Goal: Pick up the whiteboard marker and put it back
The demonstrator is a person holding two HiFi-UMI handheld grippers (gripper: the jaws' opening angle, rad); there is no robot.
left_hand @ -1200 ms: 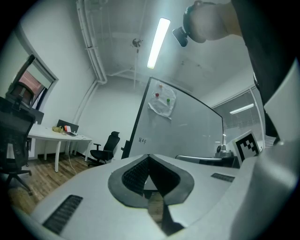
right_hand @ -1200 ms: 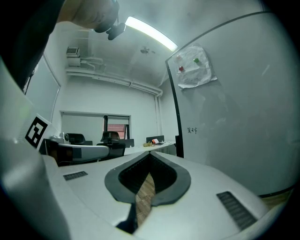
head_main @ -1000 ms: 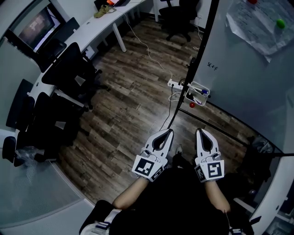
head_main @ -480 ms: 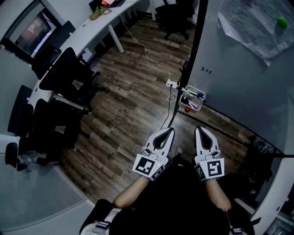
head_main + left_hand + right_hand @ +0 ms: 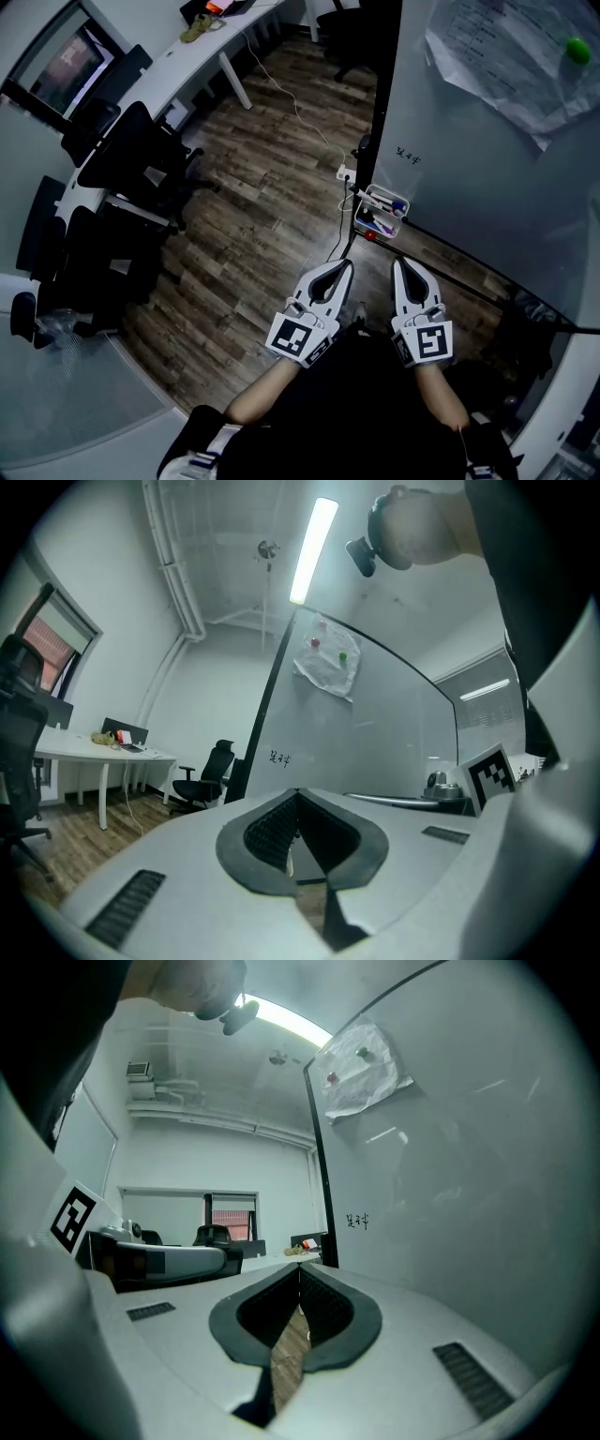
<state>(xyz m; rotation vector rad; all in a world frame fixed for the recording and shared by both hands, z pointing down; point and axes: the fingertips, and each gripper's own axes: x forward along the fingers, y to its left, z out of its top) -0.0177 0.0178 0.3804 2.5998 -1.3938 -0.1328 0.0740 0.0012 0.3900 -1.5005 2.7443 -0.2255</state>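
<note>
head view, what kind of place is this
Most likely an office or meeting room: a large whiteboard stands at the right, black office chairs at the left, and a long white desk beyond them.

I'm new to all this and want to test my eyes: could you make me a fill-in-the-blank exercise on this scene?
The left gripper and the right gripper both have their jaws ___.
The magnet on the whiteboard is ___.
The markers lie in the tray, held by ___ gripper.
The floor is laid with ___ planks.
Missing words: shut; green; neither; wooden.
</note>
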